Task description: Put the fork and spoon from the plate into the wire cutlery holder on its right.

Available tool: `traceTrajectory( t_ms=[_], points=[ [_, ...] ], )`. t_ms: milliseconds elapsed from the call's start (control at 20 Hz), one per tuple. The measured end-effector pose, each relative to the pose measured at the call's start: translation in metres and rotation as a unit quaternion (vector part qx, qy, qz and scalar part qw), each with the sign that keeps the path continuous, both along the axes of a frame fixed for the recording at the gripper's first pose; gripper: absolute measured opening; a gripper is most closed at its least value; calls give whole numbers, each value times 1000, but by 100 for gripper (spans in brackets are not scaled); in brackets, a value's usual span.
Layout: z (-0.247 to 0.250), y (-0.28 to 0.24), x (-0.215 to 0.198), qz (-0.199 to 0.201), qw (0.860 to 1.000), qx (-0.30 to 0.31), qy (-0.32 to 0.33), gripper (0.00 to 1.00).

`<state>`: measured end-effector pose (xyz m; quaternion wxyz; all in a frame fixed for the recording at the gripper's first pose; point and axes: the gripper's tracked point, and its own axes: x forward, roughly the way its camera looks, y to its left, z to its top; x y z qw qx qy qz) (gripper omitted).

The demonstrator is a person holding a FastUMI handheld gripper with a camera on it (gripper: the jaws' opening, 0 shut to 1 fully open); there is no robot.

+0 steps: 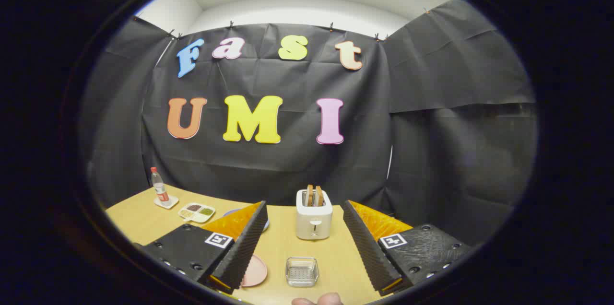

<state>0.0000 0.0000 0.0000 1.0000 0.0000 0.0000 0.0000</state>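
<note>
Black cloth backs your wooden table (144,223), and nearest to you a fingertip (316,299) shows at its edge. Your gripper (303,228) is held wide open with nothing between its fingers. Just ahead, between them, sits the wire cutlery holder (302,271), upright, mouth up. Left of it the pink plate (254,270) is half hidden behind the left finger; I cannot tell how the fork and spoon lie, nor their long axis. Beyond stands a toaster (313,214); further left, a divided dish (196,212) and bottle (159,187). You seem to be at the approach: tip down toward the plate first.
</note>
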Motion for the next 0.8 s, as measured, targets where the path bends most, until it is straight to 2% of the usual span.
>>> traceTrajectory(
  t_ms=[350,800],
  points=[
    [5,12,-3,11,1000,19,-1,95],
    [-7,29,1,21,999,8,23,95]
  ],
)
